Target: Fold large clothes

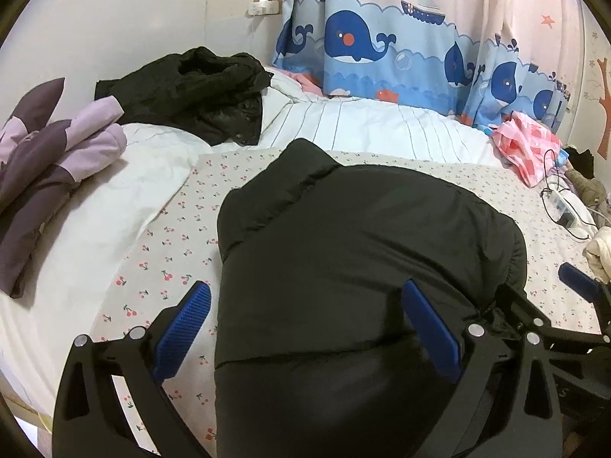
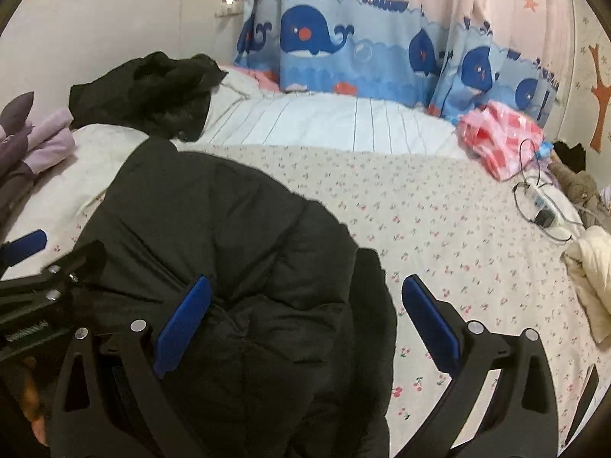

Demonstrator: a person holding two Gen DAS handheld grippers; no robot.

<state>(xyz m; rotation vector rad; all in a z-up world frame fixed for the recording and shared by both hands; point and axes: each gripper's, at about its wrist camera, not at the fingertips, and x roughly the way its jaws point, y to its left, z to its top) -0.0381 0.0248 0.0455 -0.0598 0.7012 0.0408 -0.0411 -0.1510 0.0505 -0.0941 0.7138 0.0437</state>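
Note:
A black puffer jacket [image 1: 359,236] lies folded narrow on the cherry-print sheet [image 1: 168,236], collar away from me. My left gripper [image 1: 305,305] is open, its blue pads straddling the jacket's near left part; the right pad [image 1: 427,324] rests on the fabric. In the right wrist view the jacket [image 2: 214,229] fills the lower left. My right gripper [image 2: 305,305] is open over the jacket's right edge, left pad [image 2: 183,320] on the jacket, right pad over the sheet [image 2: 439,229]. Each gripper shows at the edge of the other's view.
A second black garment [image 1: 191,91] and a purple jacket [image 1: 49,175] lie on the white duvet [image 1: 362,126] at the back left. A pink bag [image 1: 523,149], a cable with charger [image 1: 561,206] and a cream garment [image 2: 592,278] lie at the right. A whale curtain [image 1: 401,45] hangs behind.

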